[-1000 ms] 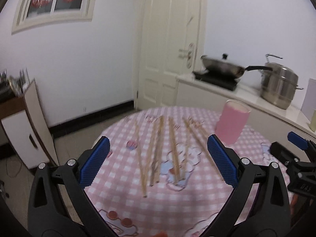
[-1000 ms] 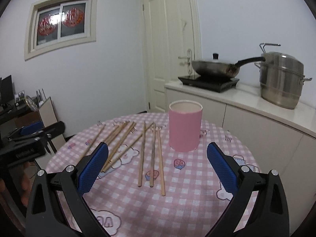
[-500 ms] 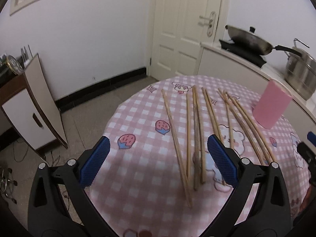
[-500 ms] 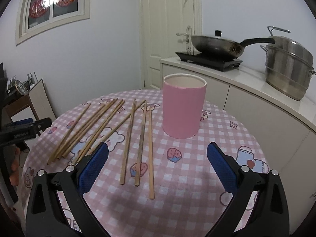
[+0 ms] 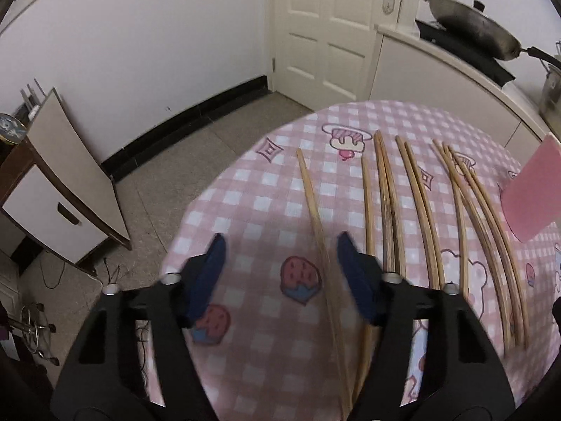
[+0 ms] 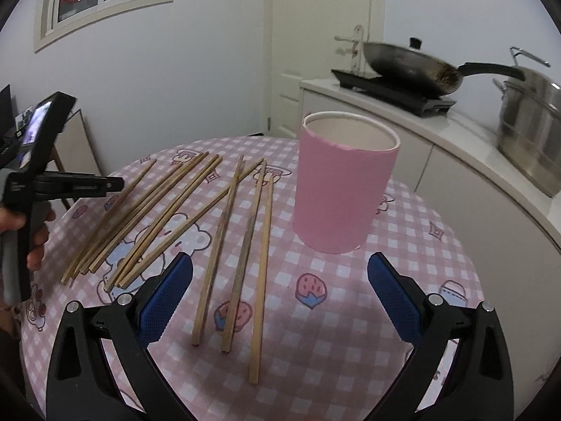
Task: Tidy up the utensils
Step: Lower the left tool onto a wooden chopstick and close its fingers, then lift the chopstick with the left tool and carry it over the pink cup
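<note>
— Closing in, the left gripper (image 5: 278,266) has its blue-padded fingers (image 5: 352,273) about halfway shut, with the leftmost long wooden chopstick (image 5: 317,224) running between them near the right pad; neither pad seems to press on it yet, though motion blur makes contact hard to judge.

— Why that stick?

— It lies apart from the other wooden chopsticks (image 5: 420,203), fanned across the centre and right of the frame, so it looks easiest to take singly.

— And the other hand?

— The right gripper (image 6: 280,291) hangs at the lower edge of its view, fingers (image 6: 164,294) spread wide and empty above three parallel chopsticks (image 6: 242,256). Just beyond, right of centre, stands the tall pink paper cup (image 6: 342,193), upright and empty, probably the holder.

— All on the cloth?

— Yes, all on the pink checked round desk (image 6: 350,333).
</note>
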`<state>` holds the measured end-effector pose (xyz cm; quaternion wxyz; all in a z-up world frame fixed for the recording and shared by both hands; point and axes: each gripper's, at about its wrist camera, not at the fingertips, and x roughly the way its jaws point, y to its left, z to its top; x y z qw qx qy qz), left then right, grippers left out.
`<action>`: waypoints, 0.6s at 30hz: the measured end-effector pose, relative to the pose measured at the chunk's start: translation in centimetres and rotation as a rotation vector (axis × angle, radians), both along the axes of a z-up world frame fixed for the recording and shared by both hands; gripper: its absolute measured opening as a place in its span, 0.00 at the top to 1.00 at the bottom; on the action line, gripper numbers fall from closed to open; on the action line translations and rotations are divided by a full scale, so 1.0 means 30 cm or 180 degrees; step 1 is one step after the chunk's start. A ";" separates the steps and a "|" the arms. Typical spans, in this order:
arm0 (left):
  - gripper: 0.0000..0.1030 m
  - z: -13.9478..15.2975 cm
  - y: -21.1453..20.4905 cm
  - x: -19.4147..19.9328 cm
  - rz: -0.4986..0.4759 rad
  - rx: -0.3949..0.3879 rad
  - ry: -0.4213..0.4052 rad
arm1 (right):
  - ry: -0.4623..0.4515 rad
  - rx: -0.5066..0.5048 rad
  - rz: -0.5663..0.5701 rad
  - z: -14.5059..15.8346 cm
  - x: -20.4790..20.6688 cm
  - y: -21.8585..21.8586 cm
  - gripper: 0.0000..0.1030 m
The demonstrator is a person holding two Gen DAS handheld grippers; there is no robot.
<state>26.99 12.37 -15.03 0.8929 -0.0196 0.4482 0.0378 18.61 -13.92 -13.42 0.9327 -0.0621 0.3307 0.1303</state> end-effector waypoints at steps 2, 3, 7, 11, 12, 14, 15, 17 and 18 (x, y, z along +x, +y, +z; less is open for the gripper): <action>0.60 -0.026 0.003 0.029 -0.0047 -0.0099 0.0137 | 0.0093 0.0011 0.0060 -0.007 0.025 0.000 0.07; 0.65 -0.037 0.001 0.041 -0.0051 -0.0098 0.0189 | 0.0131 0.0007 0.0088 -0.010 0.037 0.002 0.07; 0.82 -0.036 -0.011 0.064 -0.0117 -0.0082 0.0195 | 0.0268 -0.0071 0.0205 -0.013 0.078 0.026 0.20; 0.91 -0.042 0.006 0.079 -0.0147 -0.0180 0.0191 | 0.0380 -0.0148 0.0429 -0.006 0.098 0.088 0.38; 0.92 -0.042 0.008 0.078 -0.0153 -0.0197 0.0184 | 0.0385 -0.0188 0.0489 -0.004 0.100 0.110 0.41; 0.94 -0.039 0.015 0.074 -0.0140 -0.0259 0.0145 | 0.0426 -0.0263 0.0634 -0.001 0.117 0.166 0.49; 0.94 -0.039 0.024 0.065 -0.0134 -0.0318 0.0113 | 0.0451 -0.0292 0.0670 -0.002 0.131 0.189 0.58; 0.94 -0.033 0.041 0.056 -0.0123 -0.0424 0.0075 | 0.0515 -0.0304 0.0719 -0.007 0.163 0.221 0.68; 0.94 -0.031 0.048 0.050 -0.0121 -0.0462 0.0062 | 0.0555 -0.0310 0.0734 -0.010 0.177 0.231 0.72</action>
